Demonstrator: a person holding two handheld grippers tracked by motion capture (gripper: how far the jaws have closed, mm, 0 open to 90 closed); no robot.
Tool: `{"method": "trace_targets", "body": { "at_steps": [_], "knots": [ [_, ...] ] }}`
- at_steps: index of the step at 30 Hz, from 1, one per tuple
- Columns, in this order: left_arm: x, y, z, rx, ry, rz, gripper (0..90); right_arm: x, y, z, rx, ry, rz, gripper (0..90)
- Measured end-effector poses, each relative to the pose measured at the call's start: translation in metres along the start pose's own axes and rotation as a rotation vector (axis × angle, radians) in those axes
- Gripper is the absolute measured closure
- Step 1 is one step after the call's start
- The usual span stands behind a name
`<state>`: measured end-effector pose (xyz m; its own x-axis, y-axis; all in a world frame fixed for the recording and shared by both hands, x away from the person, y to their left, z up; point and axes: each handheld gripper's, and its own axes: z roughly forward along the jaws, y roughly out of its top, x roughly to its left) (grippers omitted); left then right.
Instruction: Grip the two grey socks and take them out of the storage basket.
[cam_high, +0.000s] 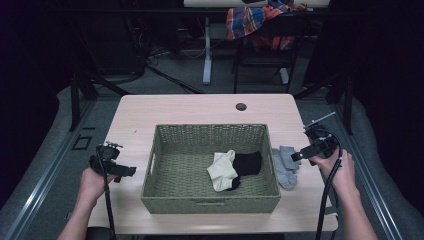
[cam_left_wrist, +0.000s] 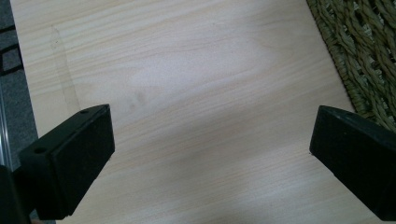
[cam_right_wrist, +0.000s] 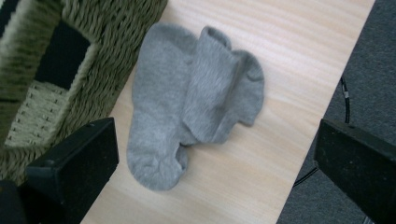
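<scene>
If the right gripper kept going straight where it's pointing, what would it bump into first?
Most likely the grey socks lying on the table beside the basket. The right gripper is open and aimed at them, though depth is hard to judge.

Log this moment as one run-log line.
right gripper: open, above grey socks on table | left gripper: open, empty | basket: cream sock, black sock

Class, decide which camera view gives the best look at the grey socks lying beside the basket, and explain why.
The right gripper view: the grey socks lie large and unobstructed on the table. In the high view they are small, right of the basket.
</scene>
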<state>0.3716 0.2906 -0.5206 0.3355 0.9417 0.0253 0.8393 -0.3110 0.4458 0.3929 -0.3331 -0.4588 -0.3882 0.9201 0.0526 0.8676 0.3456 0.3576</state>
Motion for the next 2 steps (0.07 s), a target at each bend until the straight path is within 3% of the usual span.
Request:
{"method": "trace_targets", "body": {
  "at_steps": [2],
  "knots": [
    [-0.0010, 0.0009, 0.0006, -0.006, 0.006, 0.004, 0.2, -0.0002, -0.0008, 0.0018, 0.008, 0.000, -0.001, 0.0]
  ]
}}
